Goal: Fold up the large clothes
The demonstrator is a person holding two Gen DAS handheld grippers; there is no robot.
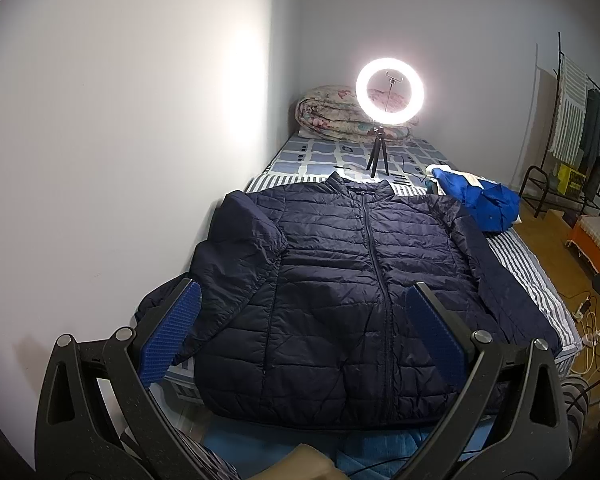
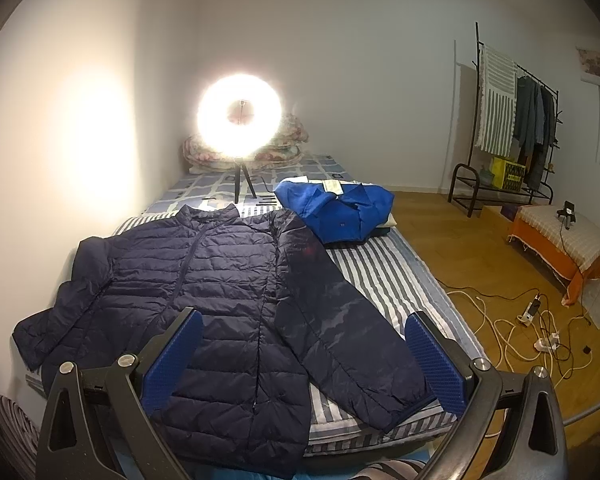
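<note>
The navy puffer jacket [image 1: 340, 280] lies flat on the bed [image 1: 532, 276], zipped front upward, collar toward 12 o'clock and hem toward 6 o'clock at the near edge of the mattress. In the right wrist view the jacket [image 2: 204, 292] has one sleeve stretched out diagonally toward 5 o'clock over the striped sheet, while the other sleeve bunches at 9 o'clock beside the wall.

The left tool [image 1: 304, 324] hangs above the lower half of the jacket with its blue pads spread wide — nothing between them. The right tool [image 2: 304, 344] is likewise released, its pads parted over the hem and the outstretched sleeve; whether either touches the fabric I cannot tell.

At 1 o'clock from the jacket, a crumpled blue garment [image 2: 340, 208] sits on the bed, just beside the jacket's shoulder. A lit ring light [image 1: 389, 91] stands on a small tripod at 12 o'clock (glaring strongly in the right view), with a rolled floral quilt [image 1: 332, 112] behind it against the wall. A clothes rack [image 2: 512, 120] stands off at 2 o'clock — white cables [image 2: 508, 320] trail across the wooden floor.
</note>
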